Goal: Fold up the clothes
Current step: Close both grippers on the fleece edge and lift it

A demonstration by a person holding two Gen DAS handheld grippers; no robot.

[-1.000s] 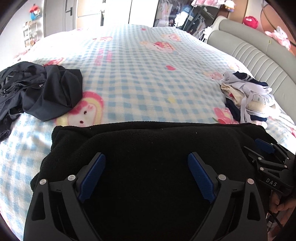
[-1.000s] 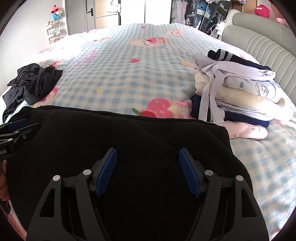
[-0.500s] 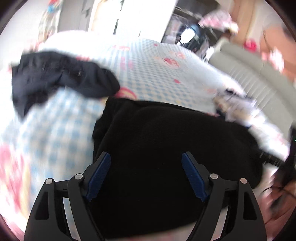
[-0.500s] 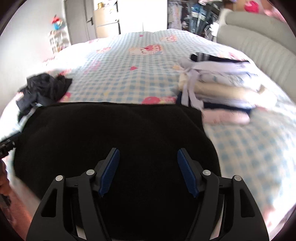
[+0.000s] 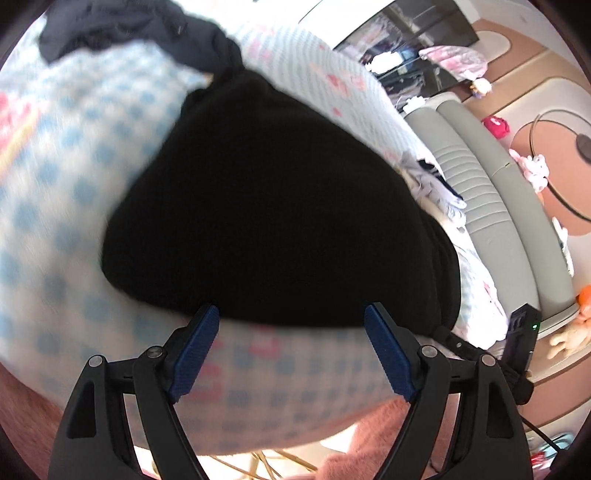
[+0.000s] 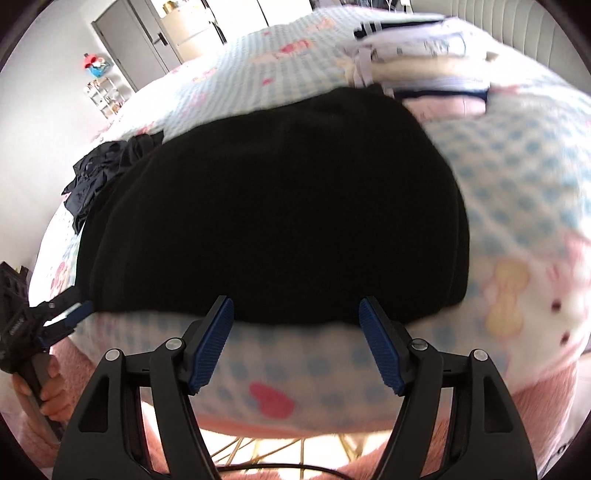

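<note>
A folded black fleece garment (image 5: pixel 273 206) (image 6: pixel 273 206) lies flat on the blue-checked bed sheet (image 5: pixel 66 206) (image 6: pixel 517 177). My left gripper (image 5: pixel 291 314) is open, its blue pads (image 5: pixel 195 350) just short of the garment's near edge, nothing between them. My right gripper (image 6: pixel 295 304) hovers at the same near edge further along; its jaws are opening and hold nothing. The right wrist view also catches the left gripper (image 6: pixel 51 317) at the far left, carried by a hand (image 6: pixel 51 395).
A crumpled dark navy garment (image 5: pixel 140 26) (image 6: pixel 103 170) lies beyond the black one's left end. A stack of folded clothes (image 5: pixel 436 188) (image 6: pixel 417 62) sits at its right end, near the grey padded headboard (image 5: pixel 491 206). Pink fuzzy sleeves (image 6: pixel 546 417) show below the bed edge.
Both grippers have drawn back from over the black garment to its near edge. The left one swung left and rolled, the right one shifted right. The garment stays flat.
</note>
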